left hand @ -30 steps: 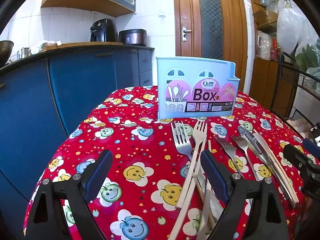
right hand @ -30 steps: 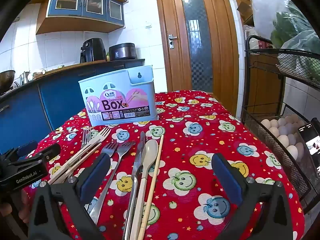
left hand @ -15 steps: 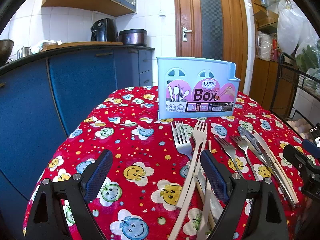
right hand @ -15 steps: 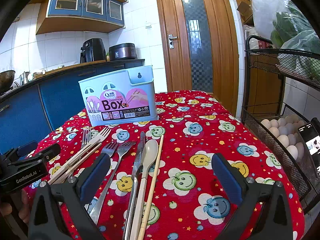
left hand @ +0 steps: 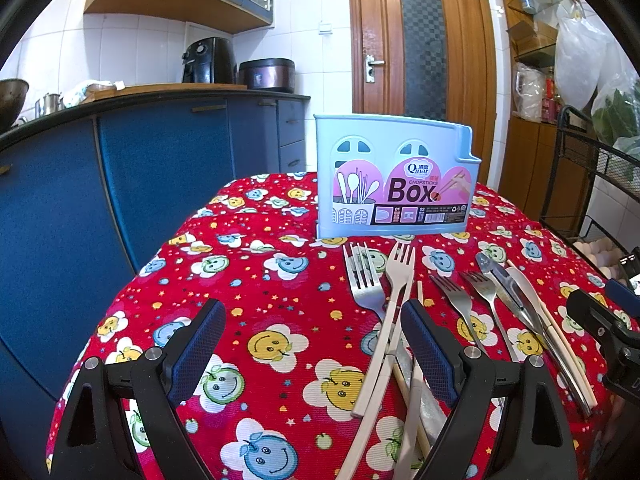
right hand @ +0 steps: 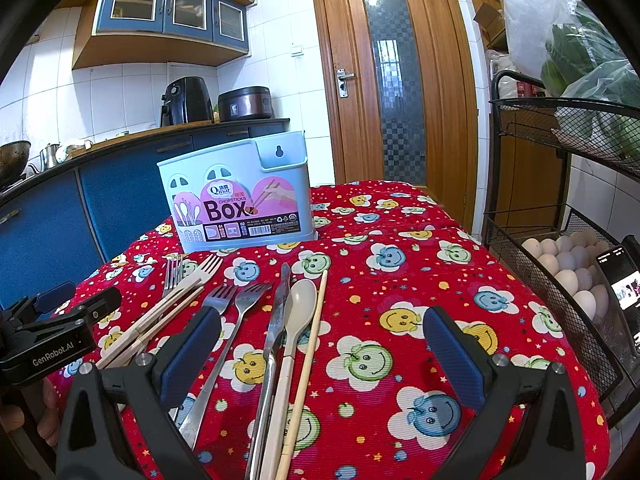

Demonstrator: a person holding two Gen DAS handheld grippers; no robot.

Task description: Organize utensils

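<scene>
Nothing's moved since a second ago: your left gripper (left hand: 312,344) and right gripper (right hand: 320,348) both spread, empty, utensils (right hand: 280,320) untouched, box (left hand: 394,178) unfilled.

White tiled walls (left hand: 132,56) are seen at upper left, above blue cabinets (left hand: 160,168). A wooden door (right hand: 400,80) with patterned glass is set at centre, and a black wire rack (right hand: 560,208) stands at right.

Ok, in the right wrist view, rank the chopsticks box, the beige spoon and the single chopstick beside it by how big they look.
1. Chopsticks box: clearly largest, though farthest away.
2 and 3. Beige spoon and single chopstick: similar in length. The spoon is wider, but both run out of frame toward the camera, so no ranking.
</scene>
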